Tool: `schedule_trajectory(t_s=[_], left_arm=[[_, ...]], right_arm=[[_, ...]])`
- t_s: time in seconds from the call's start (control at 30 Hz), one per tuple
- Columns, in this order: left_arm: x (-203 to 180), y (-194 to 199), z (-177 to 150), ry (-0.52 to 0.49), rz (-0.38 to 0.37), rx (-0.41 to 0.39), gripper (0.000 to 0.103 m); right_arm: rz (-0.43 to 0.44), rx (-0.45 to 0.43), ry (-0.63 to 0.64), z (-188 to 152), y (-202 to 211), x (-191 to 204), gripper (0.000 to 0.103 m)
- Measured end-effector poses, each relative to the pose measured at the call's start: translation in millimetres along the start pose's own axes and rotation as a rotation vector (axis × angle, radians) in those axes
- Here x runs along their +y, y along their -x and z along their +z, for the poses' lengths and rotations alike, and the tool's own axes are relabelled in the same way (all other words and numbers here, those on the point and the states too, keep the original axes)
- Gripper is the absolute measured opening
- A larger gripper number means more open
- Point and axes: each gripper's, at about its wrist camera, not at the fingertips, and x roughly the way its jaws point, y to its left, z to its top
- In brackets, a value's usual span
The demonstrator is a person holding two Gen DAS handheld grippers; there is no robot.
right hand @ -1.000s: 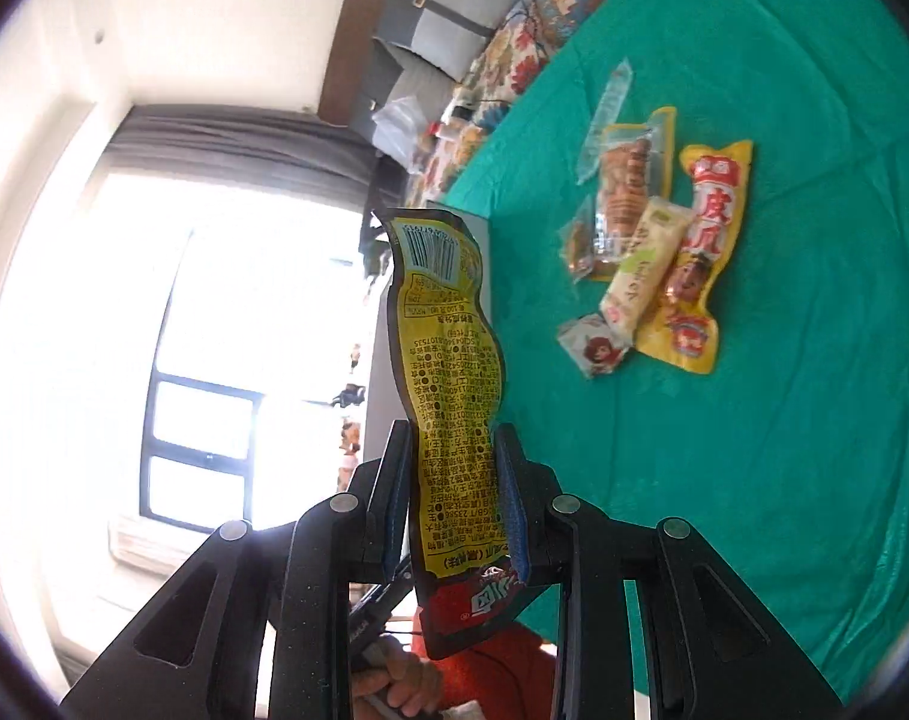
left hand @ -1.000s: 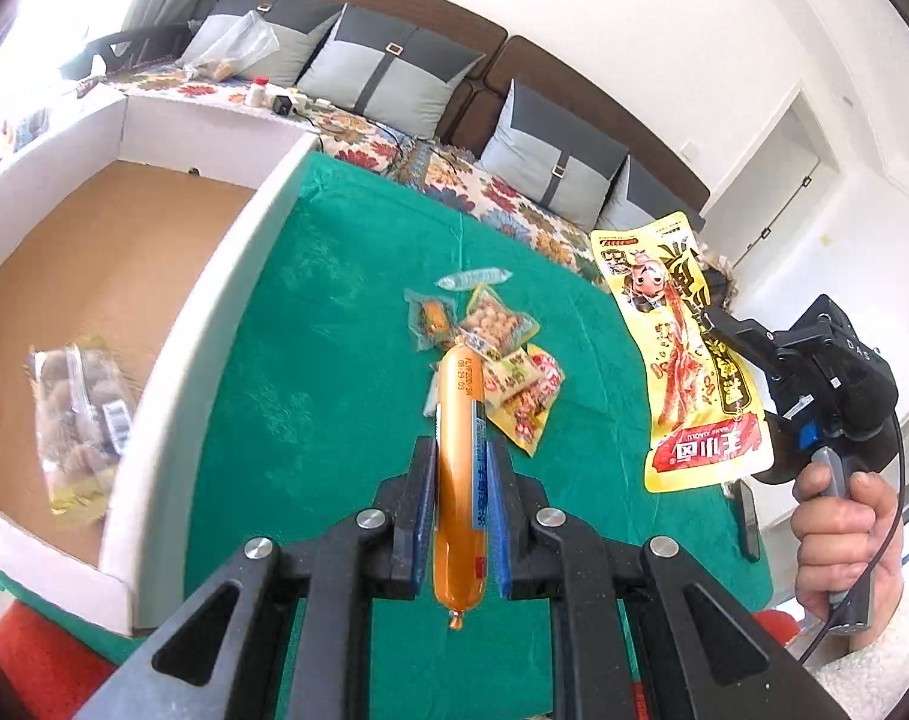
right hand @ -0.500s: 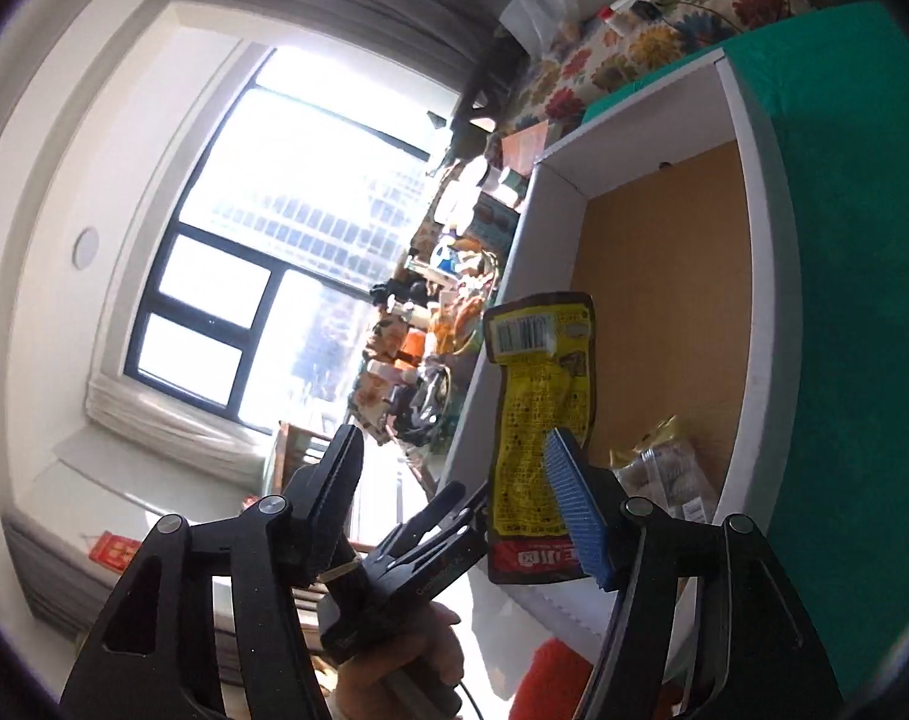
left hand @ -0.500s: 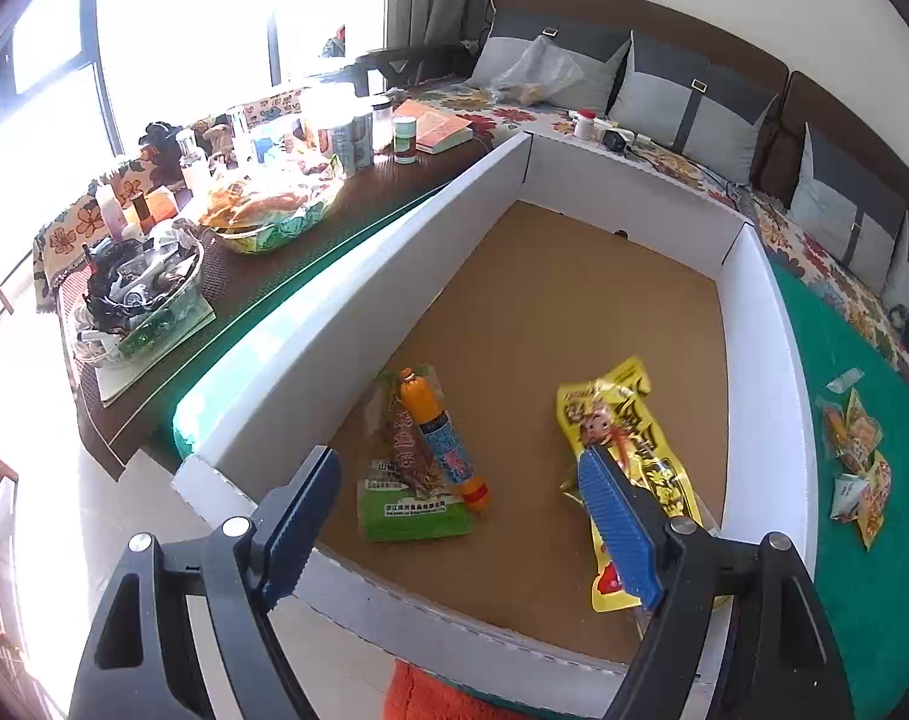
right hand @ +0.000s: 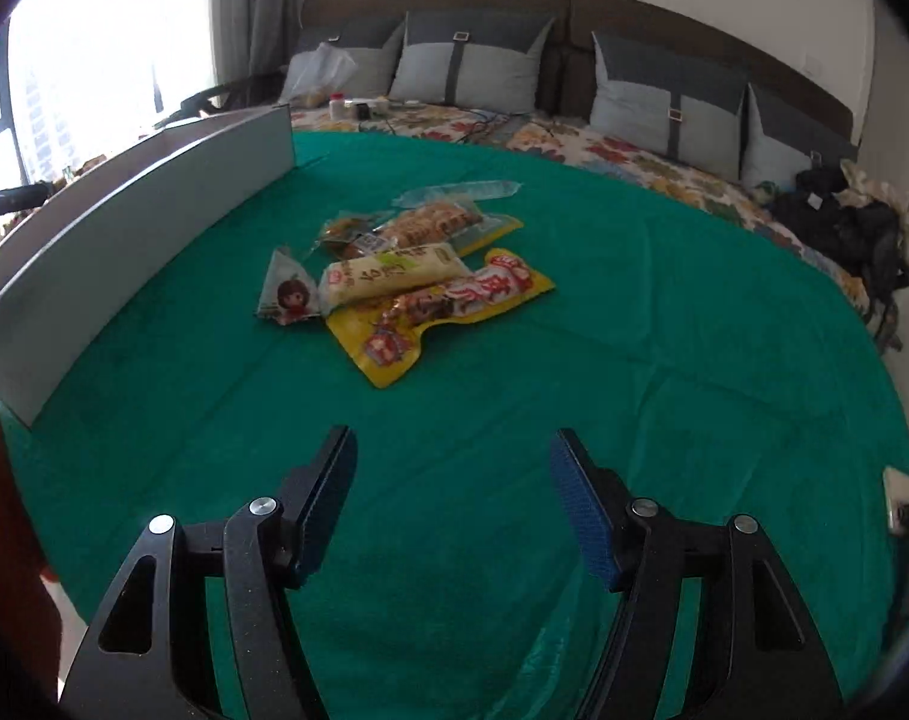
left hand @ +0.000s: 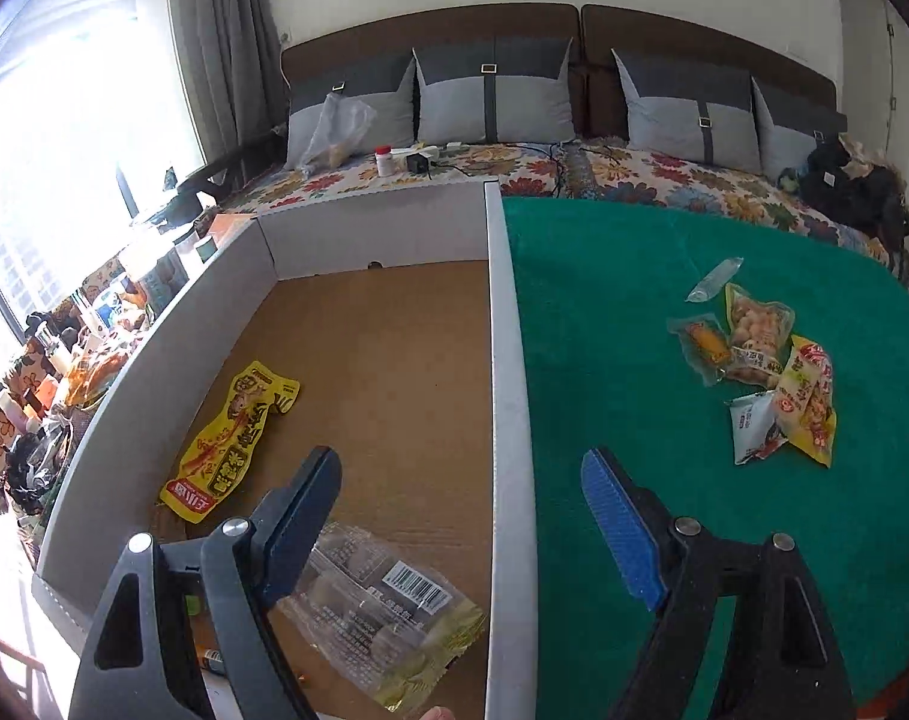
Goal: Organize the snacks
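Green cloth (right hand: 634, 372) covers table; floral sofa (left hand: 634, 171) with grey cushions behind, bright window beyond box. White-walled cardboard box (left hand: 508, 360) stands on cloth edge. Inside box: yellow packet (left hand: 229, 435), clear barcode packet (left hand: 382, 606). Snack pile (right hand: 412, 276) lies on cloth, well apart from box wall. Left gripper (left hand: 460, 492) straddles box wall, jaws wide, nothing between. Right gripper (right hand: 454, 480) over bare cloth, jaws opening, empty.

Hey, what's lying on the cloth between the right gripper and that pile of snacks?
Nothing: in the right wrist view only bare green cloth lies between the opening, empty right gripper and the snack pile.
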Motion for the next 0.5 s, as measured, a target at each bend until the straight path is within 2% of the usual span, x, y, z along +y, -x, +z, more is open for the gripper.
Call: schedule_trajectory(t_s=[0.1,0.13,0.23,0.33,0.5], left_arm=[[-17.8,-11.2,-0.5,-0.086,0.093,0.041,0.081],[-13.8,-10.9,-2.9,-0.078,0.101,0.049,0.081],[4.7,-7.4,-11.4,-0.012,0.096,0.079,0.081],[16.6,-0.1,-24.6,0.017,0.044,0.098,0.084],[11.5,5.0,-25.0,0.007,0.071,0.088,0.084]], right_arm=[[-0.054,-0.006,-0.088,-17.4,6.5,-38.8,0.07],[-0.058,0.008,-0.114,-16.0,6.3,-46.8,0.07],[-0.088,-0.025,-0.115,-3.6,12.5,-55.8,0.07],[-0.133,-0.039,-0.071,-1.4,10.2,-52.6,0.07],[-0.143,0.03,-0.033,-8.4,-11.8,-46.8,0.07]])
